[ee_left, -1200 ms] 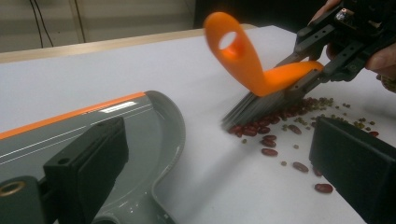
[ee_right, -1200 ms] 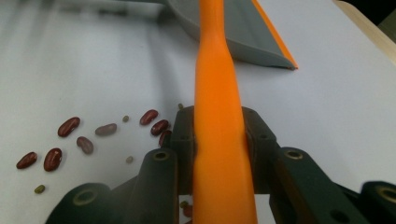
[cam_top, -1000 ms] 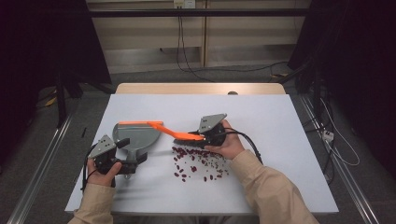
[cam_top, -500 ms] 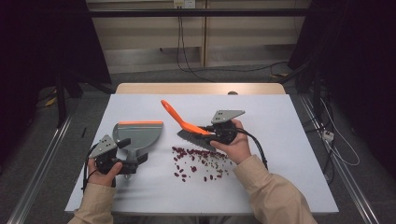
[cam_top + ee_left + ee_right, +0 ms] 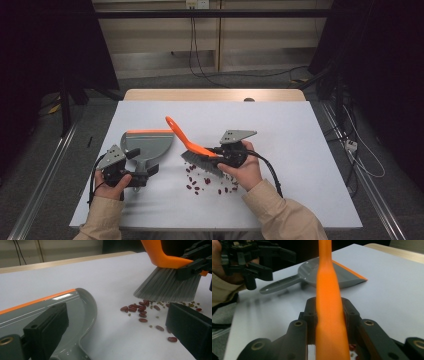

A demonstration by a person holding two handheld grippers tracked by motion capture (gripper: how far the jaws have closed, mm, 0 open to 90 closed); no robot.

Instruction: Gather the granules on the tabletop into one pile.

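An orange-handled brush [image 5: 182,134] with grey bristles is tilted, handle up and to the left, bristles [image 5: 167,287] just over a scatter of red beans [image 5: 202,181] on the white table. My right gripper [image 5: 220,154] is shut on the brush handle [image 5: 328,277] near the head. A grey dustpan [image 5: 150,145] with an orange front lip lies flat to the left of the beans [image 5: 140,308]. My left gripper [image 5: 141,165] is open at the dustpan's handle. In the left gripper view its jaws stand wide apart, the pan [image 5: 30,312] by one of them.
The white tabletop [image 5: 300,130] has free room to the right and at the back. A wooden strip [image 5: 215,95] runs along its far edge. Cables trail on the floor behind, and metal rails run along both sides.
The right gripper lifted the brush from lying across the dustpan, swung the handle up and moved right; the bristles now hang over the beans. The left gripper and dustpan stayed put.
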